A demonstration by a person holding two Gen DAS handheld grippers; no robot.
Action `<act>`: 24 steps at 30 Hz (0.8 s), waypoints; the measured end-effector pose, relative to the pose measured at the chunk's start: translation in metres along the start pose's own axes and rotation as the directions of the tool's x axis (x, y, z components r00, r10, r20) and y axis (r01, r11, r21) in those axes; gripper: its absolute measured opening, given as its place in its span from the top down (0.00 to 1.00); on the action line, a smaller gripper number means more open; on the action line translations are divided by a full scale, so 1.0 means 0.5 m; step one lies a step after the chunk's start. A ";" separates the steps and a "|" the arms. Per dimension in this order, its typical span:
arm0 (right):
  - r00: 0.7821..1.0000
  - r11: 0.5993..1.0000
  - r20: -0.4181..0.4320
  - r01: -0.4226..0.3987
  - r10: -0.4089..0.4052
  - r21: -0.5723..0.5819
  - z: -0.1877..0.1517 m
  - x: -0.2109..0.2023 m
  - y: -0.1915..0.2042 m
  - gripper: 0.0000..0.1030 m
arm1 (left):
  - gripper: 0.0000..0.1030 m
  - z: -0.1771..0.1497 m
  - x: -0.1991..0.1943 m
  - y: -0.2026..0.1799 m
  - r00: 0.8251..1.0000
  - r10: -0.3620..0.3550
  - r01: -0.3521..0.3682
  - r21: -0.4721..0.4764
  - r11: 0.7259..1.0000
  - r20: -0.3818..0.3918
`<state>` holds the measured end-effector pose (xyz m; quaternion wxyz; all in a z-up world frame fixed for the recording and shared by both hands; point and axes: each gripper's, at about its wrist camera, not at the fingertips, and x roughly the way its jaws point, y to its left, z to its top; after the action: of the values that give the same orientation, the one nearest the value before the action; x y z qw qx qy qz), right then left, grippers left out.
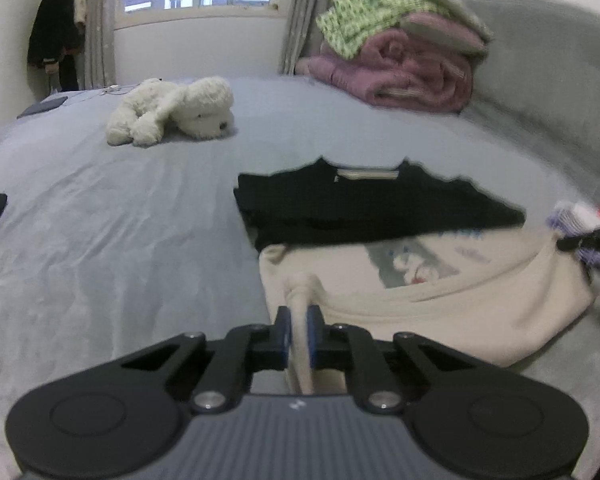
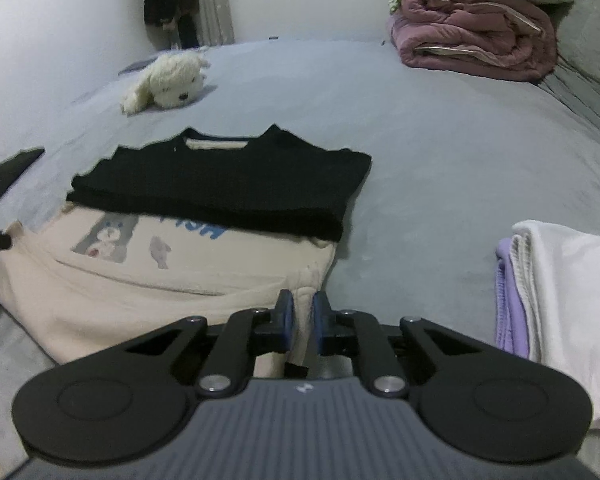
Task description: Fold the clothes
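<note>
The cream sweatshirt (image 2: 112,280) is lying on the grey bed (image 2: 420,140), with a folded black top (image 2: 220,184) sitting on its far half, toward twelve o'clock. That top is the main risk: if both near corners are being lifted and carried forward, the black top is likely to slide or get wrapped into the fold. Each grip is also taking only a thin pinch of hem, so a corner may be slipping free under a pull, leaving the fold crooked. At three o'clock in the right view, the white and lilac pile (image 2: 560,312) is sitting near enough for a wide swing to knock it.

The left gripper (image 1: 298,322) is holding its jaws narrow, clamping a raised fold of cream cloth. The right gripper (image 2: 301,312) is showing a slim gap between its jaws, with the sweatshirt's near right corner between them; the pads seem to be pressing on it, though the hold looks shallow.
</note>
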<state>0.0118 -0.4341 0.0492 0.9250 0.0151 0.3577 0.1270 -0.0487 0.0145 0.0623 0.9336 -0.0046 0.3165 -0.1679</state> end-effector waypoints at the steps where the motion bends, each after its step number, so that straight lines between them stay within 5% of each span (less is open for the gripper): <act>1: 1.000 1.000 0.008 -0.006 0.006 0.022 0.001 -0.006 -0.005 0.88 | 0.94 0.003 -0.004 0.011 1.000 -0.015 0.015 -0.032 0.999 0.012; 7: 1.000 0.989 -0.008 -0.005 0.006 0.145 0.011 0.009 -0.031 0.88 | 0.99 0.034 0.031 0.072 0.999 -0.023 0.030 -0.215 0.976 0.036; 12: 0.999 0.992 -0.046 0.035 -0.030 0.119 0.016 0.034 -0.017 0.85 | 0.97 0.045 0.073 0.072 0.999 -0.047 0.041 -0.230 0.972 -0.019; 16: 0.999 0.998 -0.037 0.032 -0.030 0.053 0.016 0.029 -0.004 0.68 | 0.80 0.040 0.077 0.043 0.997 -0.070 0.064 -0.125 0.990 -0.044; 21: 0.992 0.989 0.005 0.129 -0.129 -0.066 0.015 0.022 0.016 0.63 | 0.80 0.038 0.103 -0.009 0.990 -0.066 0.079 0.107 0.991 -0.124; 24: 0.997 0.981 0.025 0.070 -0.067 -0.179 0.012 0.016 0.054 0.62 | 0.80 0.044 0.127 -0.022 0.985 -0.038 0.066 0.170 0.983 -0.168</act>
<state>0.0153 -0.4057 0.0518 0.9297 -0.0795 0.3366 0.1267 0.0080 -0.0179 0.0437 0.8965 0.0830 0.3759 -0.2193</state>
